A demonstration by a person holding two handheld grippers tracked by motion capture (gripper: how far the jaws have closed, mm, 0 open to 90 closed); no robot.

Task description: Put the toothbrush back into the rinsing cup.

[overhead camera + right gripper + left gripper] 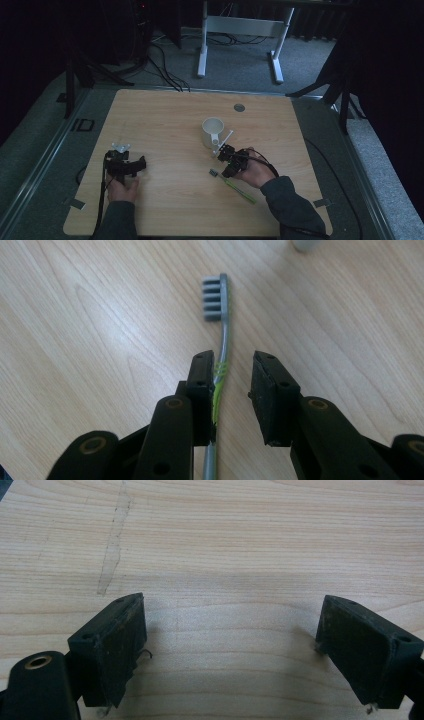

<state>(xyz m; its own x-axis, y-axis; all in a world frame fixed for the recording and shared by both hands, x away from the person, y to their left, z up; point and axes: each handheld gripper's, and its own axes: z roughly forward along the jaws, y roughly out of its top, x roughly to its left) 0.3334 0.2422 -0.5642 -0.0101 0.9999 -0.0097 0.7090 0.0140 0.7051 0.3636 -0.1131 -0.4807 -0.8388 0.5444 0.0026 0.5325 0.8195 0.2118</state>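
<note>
The right gripper [227, 395] is straddling the toothbrush [220, 335], fingers apart; the left gripper [230, 645] is hovering wide open over the worktop [225, 540].

We hold the left claw [141, 165] low at the near left, our left hand [121, 188] wrapped round its rear and the forearm coming in from the bottom edge; its jaws stand wide apart with nothing between them. We hold the right claw [226, 156] in our right hand [254, 172], the sleeved forearm angling in from the lower right. In the right gripper view its jaws are parted by a narrow gap and point downward.
</note>
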